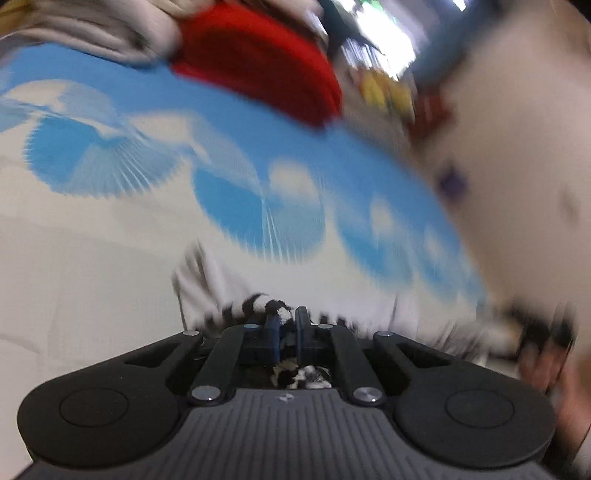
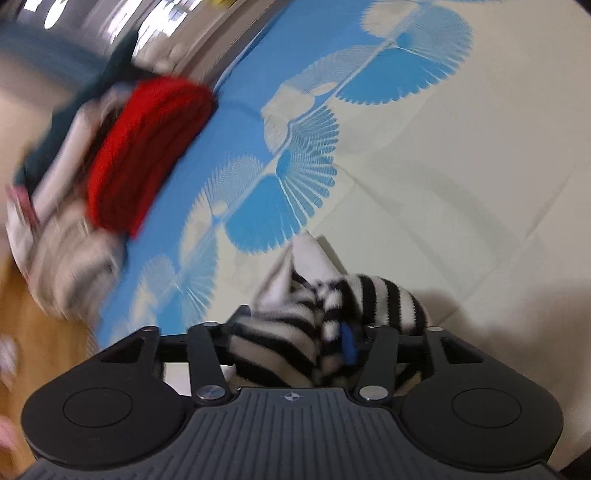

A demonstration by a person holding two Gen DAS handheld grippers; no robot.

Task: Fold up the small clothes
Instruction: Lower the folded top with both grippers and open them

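A small black-and-white striped garment is held over a cream and blue patterned cloth. My left gripper is shut on a striped edge of it, with white fabric hanging beyond. My right gripper is buried in bunched striped fabric; one blue pad shows, and the other is hidden. Both views are motion-blurred.
A folded red garment lies on a pile of beige and white clothes at the cloth's far edge; it also shows in the right wrist view. A blurred white garment fills the right of the left wrist view. Wooden floor lies at the left.
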